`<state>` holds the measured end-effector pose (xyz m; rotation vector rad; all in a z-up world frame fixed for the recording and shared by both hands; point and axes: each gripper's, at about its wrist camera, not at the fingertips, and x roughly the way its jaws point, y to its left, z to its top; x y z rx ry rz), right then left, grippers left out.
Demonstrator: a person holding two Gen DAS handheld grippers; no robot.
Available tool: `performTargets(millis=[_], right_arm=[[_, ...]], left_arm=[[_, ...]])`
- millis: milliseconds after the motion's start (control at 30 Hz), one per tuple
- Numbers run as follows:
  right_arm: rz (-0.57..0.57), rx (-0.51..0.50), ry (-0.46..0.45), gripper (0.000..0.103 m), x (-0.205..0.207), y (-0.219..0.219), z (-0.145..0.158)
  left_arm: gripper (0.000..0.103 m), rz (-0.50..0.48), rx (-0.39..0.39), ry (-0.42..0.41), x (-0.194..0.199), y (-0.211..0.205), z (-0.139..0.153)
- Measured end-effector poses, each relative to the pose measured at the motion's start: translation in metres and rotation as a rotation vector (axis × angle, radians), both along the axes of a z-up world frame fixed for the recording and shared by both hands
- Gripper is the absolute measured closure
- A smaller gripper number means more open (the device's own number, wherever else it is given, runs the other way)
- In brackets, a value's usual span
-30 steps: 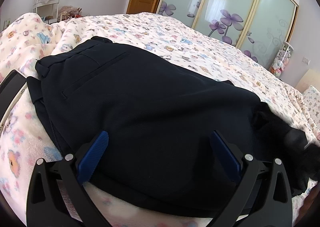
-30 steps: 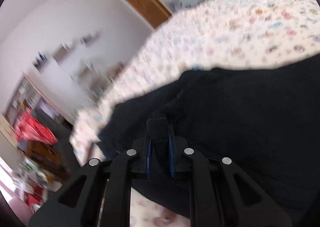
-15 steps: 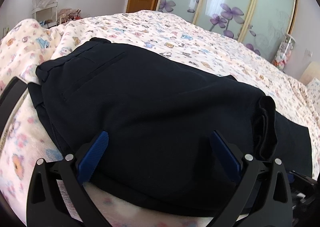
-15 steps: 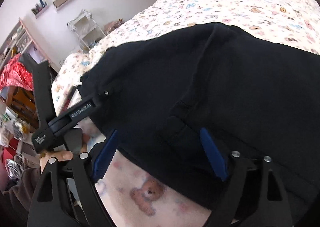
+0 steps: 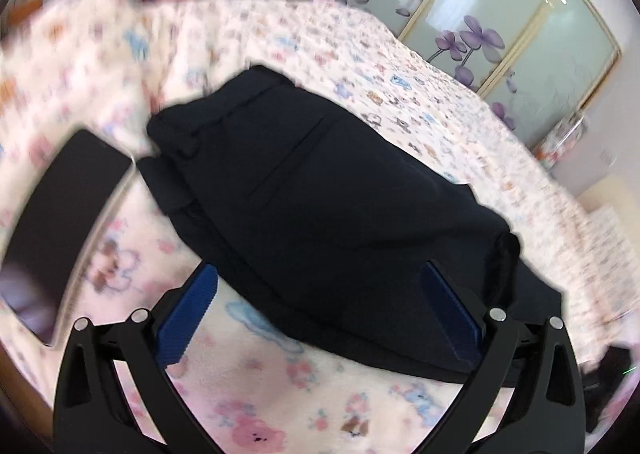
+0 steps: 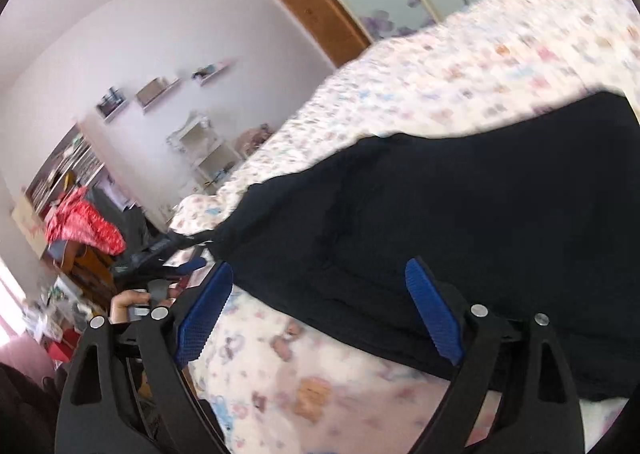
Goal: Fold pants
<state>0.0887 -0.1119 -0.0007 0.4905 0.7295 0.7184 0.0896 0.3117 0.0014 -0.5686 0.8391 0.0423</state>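
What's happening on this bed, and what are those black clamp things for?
A person is folding dark pants on a flowery bedspread, using a hand-held gripper in each hand. Right now the left gripper and the right gripper are both open at the near edge of the pants, gripping nothing. The pants lie in a folded bundle.

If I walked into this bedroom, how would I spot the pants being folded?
Start at the big bed with its cartoon-animal print cover. The pants lie near its front edge as a folded dark navy bundle. They are the only plain dark cloth on that pale patterned cover, with a straight pocket slit across the top.
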Motion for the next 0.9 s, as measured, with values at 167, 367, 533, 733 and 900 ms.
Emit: performTargets(millis=[167,367,533,733,900], right_arm=[[0.016,-0.022,-0.011,0.013,-0.003,0.003,-0.004],[0.018,-0.019,-0.010,0.013,-0.005,0.000,-0.007],[0.020,-0.016,-0.021,0.013,-0.007,0.000,-0.007],[0.024,-0.025,-0.028,0.013,-0.007,0.002,-0.009],[0.027,-0.024,-0.036,0.013,-0.009,0.002,-0.007]], left_arm=[[0.002,0.012,-0.193,0.068,0.006,0.017,-0.020],[0.002,0.024,-0.251,0.081,0.014,0.023,-0.026],[0.007,0.068,-0.170,0.079,0.040,0.022,-0.016],[0.037,0.119,0.038,0.139,0.056,0.005,-0.005],[0.064,0.173,0.099,0.108,0.047,0.004,0.000]])
